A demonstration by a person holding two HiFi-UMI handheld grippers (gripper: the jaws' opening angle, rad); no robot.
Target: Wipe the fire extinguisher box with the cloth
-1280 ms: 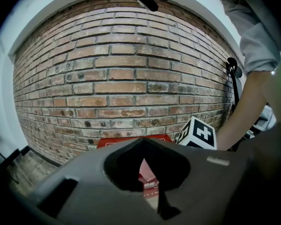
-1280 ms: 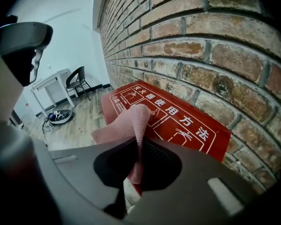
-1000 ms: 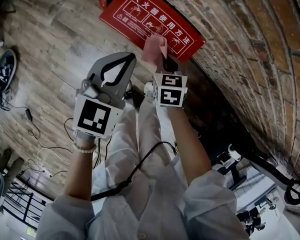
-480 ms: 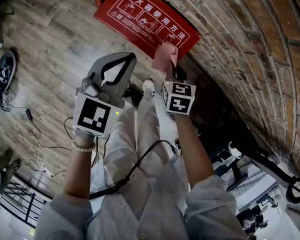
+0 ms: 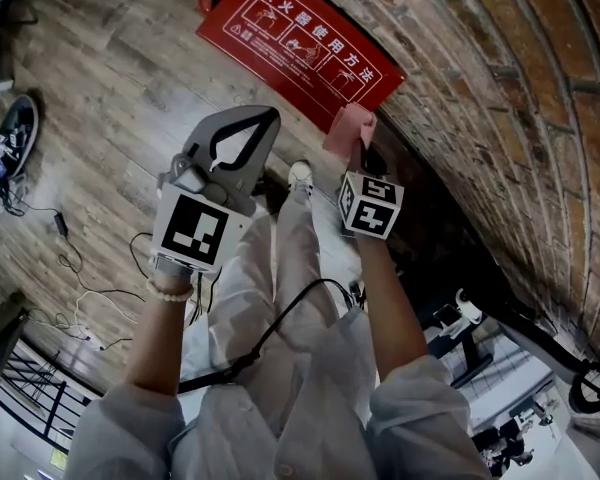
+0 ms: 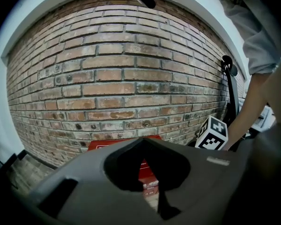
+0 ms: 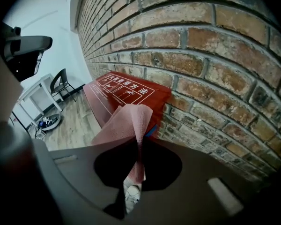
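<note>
Red fire extinguisher box (image 5: 298, 40), white lettering, pink cloth (image 5: 348, 128)

site: indoor office-like workspace | evidence: exposed red brick wall (image 5: 500, 78); grey wood-plank floor (image 5: 110, 98); white-lettered red fire extinguisher box (image 5: 270, 38); white desk (image 7: 35, 95); black chair (image 7: 63, 83)

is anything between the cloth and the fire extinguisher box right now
Nothing visible. The right tongs grip the pink cloth right at the near edge of the red fire extinguisher box, with no object between them. The left tongs are shut, off to the side.
</note>
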